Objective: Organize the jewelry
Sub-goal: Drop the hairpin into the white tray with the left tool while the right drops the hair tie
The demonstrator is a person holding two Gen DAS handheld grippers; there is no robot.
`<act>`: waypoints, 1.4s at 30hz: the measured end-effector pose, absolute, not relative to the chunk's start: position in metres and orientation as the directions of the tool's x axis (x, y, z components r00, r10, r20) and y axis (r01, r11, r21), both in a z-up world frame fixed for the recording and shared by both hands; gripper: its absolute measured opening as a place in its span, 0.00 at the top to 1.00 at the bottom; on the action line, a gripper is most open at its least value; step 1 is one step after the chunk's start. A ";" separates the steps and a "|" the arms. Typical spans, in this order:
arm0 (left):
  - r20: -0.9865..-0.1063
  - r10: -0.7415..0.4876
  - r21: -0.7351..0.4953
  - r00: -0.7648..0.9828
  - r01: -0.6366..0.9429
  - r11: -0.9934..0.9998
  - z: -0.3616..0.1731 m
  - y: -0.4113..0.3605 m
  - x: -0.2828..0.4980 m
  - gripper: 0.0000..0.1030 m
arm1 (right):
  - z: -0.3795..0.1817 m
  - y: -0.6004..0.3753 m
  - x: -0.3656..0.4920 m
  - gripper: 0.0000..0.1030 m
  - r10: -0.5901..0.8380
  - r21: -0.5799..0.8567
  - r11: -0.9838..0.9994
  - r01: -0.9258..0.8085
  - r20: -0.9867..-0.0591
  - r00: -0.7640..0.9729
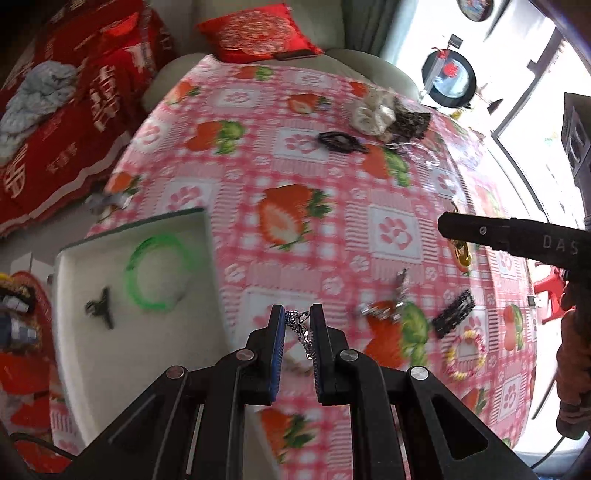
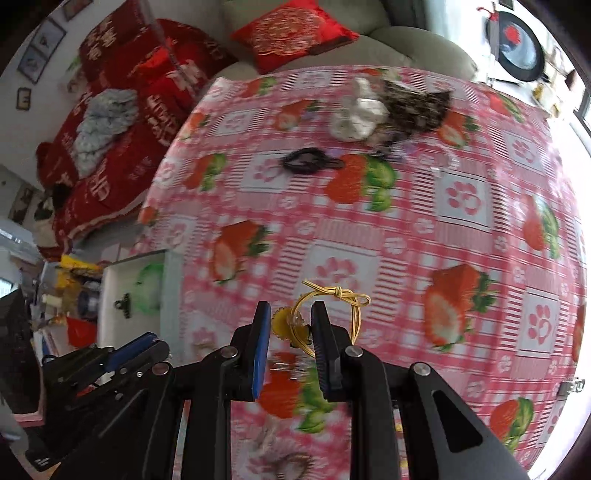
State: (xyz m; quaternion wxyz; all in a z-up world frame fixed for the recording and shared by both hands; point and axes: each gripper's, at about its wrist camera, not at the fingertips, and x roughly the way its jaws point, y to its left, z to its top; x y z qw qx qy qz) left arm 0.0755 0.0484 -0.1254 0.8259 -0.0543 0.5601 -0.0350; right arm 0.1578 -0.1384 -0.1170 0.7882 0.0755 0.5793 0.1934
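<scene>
My left gripper is shut on a thin silver chain that dangles between its blue pads, just right of the white tray. In the tray lie a green bangle and a small black claw clip. My right gripper is shut on a yellow elastic hair tie with a yellow flower, held above the strawberry-print tablecloth. In the left wrist view the right gripper reaches in from the right, the yellow piece hanging under it.
On the cloth lie a black hair clip, a white scrunchie, a dark scrunchie, a clear bracelet, silver pieces, a black comb clip and a pink-yellow bead bracelet. A sofa with a red cushion stands behind the table.
</scene>
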 end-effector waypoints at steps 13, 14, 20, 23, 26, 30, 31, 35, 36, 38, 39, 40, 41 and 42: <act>-0.938 -0.010 -0.090 0.346 -0.214 0.973 -0.143 0.158 0.030 0.80 | -0.119 -0.001 0.134 0.77 0.478 0.393 0.830 -0.397 -0.867 0.140; -0.939 -0.003 -0.085 0.343 -0.225 0.971 -0.146 0.164 0.028 0.80 | -0.122 0.009 0.132 0.77 0.480 0.395 0.823 -0.408 -0.868 0.129; -0.952 0.035 -0.056 0.305 -0.285 0.957 -0.171 0.194 0.023 0.80 | -0.143 0.056 0.124 0.77 0.484 0.411 0.797 -0.442 -0.873 0.060; -0.956 0.045 -0.048 0.291 -0.304 0.952 -0.181 0.203 0.026 0.80 | -0.156 0.073 0.119 0.77 0.474 0.412 0.791 -0.452 -0.880 0.026; -0.960 0.050 -0.039 0.276 -0.308 0.950 -0.192 0.208 0.032 0.80 | -0.170 0.087 0.115 0.77 0.461 0.414 0.789 -0.454 -0.887 -0.008; -0.962 0.049 -0.036 0.267 -0.304 0.952 -0.201 0.213 0.039 0.80 | -0.188 0.098 0.113 0.77 0.432 0.397 0.797 -0.456 -0.902 -0.030; -0.962 0.048 -0.037 0.268 -0.302 0.953 -0.202 0.213 0.041 0.80 | -0.193 0.099 0.113 0.77 0.421 0.389 0.802 -0.453 -0.906 -0.033; -0.958 0.060 -0.026 0.281 -0.292 0.956 -0.204 0.213 0.051 0.80 | -0.202 0.102 0.115 0.77 0.397 0.367 0.818 -0.443 -0.917 -0.028; -0.957 0.062 -0.024 0.285 -0.291 0.957 -0.204 0.213 0.055 0.80 | -0.204 0.103 0.115 0.77 0.392 0.362 0.821 -0.442 -0.919 -0.024; -0.955 0.064 -0.024 0.291 -0.290 0.957 -0.204 0.215 0.061 0.80 | -0.207 0.104 0.118 0.77 0.383 0.349 0.827 -0.440 -0.924 -0.014; -0.954 0.066 -0.023 0.292 -0.292 0.956 -0.204 0.215 0.063 0.80 | -0.208 0.104 0.119 0.77 0.382 0.348 0.829 -0.437 -0.924 -0.011; -0.953 0.069 -0.021 0.294 -0.293 0.956 -0.204 0.216 0.065 0.80 | -0.209 0.104 0.120 0.77 0.383 0.348 0.831 -0.435 -0.924 -0.007; -0.952 0.072 -0.020 0.298 -0.293 0.956 -0.204 0.216 0.068 0.80 | -0.209 0.104 0.122 0.77 0.385 0.348 0.832 -0.432 -0.923 -0.001; -0.951 0.075 -0.017 0.301 -0.292 0.956 -0.204 0.216 0.069 0.80 | -0.208 0.104 0.124 0.77 0.385 0.347 0.833 -0.431 -0.923 0.002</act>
